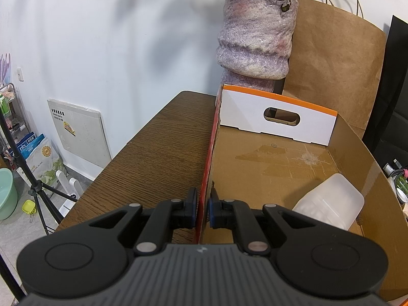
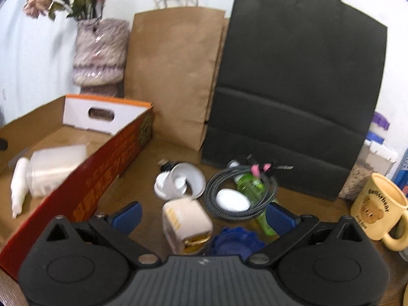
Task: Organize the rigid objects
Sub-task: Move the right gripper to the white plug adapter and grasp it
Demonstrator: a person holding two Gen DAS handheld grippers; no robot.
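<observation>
Left tongs (image 1: 203,209) are clamped shut on the near wall of the cardboard box (image 1: 255,168), one pad on its red outer face and one on the brown inner face. That box sits on the wooden worktop (image 1: 163,148); its far end is a white flap with an orange edge and an oval hand slot. Inside lies a frosted plastic container (image 1: 331,201) on its side, near the right wall (the right wrist view also shows a white bottle (image 2: 18,186) lying touching it).

Right tongs (image 2: 202,215) stand wide open above the loose items to the right of the box, and nothing is gripped between the blue pads (image 2: 127,216). Between the fingers lies a cream, box-shaped bottle (image 2: 187,225) with a gold end, on its side. Just right of it is a blue ridged lid (image 2: 236,241), partly hidden by the tool body. Beyond are a white cup (image 2: 182,181) lying tipped over, and a coiled grey cable (image 2: 242,191) ringing a white oval item (image 2: 232,200) and lying across a green bottle (image 2: 251,187). A yellow mug (image 2: 380,209) with a bear print stands upright at the right edge.

Behind the items stand a brown paper bag (image 2: 173,74), a black paper bag (image 2: 298,89) and a mottled vase (image 2: 100,53) with dried flowers. The right wrist view is slightly blurred.
</observation>
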